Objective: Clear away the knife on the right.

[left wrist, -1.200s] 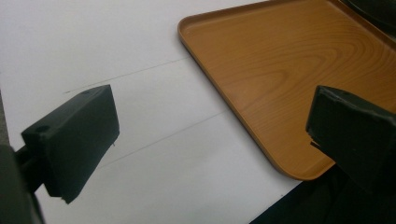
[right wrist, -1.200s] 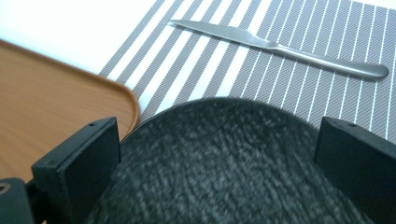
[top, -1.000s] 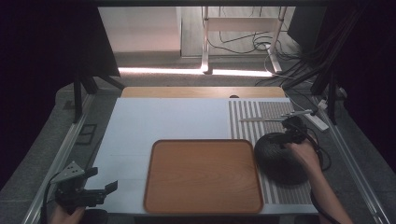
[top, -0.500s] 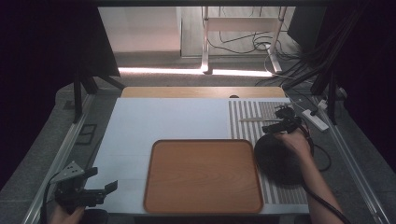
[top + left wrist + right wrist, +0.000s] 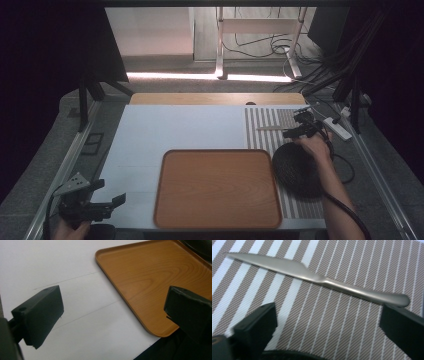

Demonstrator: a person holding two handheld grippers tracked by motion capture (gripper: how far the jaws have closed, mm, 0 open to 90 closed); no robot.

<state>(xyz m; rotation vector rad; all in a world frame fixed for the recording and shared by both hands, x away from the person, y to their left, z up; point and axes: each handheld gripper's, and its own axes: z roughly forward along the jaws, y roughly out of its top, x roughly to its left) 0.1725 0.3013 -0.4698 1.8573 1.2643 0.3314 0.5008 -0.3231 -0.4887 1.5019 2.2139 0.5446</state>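
At the near left corner of the white counter [image 5: 175, 130], the left tool [image 5: 102, 205] is held low in the person's left hand [image 5: 67, 231], its grey three-cornered plate on top and its jaws spread wide with nothing between them; in the left gripper view they frame bare counter surface and the near left corner of the tray. The wooden tray [image 5: 217, 187] lies flat at the middle of the near edge, rounded at the corners, with a low raised rim and nothing on it. Just right of the tray, touching or nearly touching its right rim, a round dark woven mat [image 5: 295, 172] rests on the striped placemat [image 5: 270, 122] that covers the right end of the counter. Farther back on that placemat lies a silver table knife [image 5: 317, 277], flat, its blade pointing left toward the middle of the counter. The right tool [image 5: 300, 127], in the person's right hand [image 5: 315, 145], hovers just above the knife's handle end with its jaws spread apart and not closed on anything; the knife lies just beyond the jaw tips in the right gripper view.
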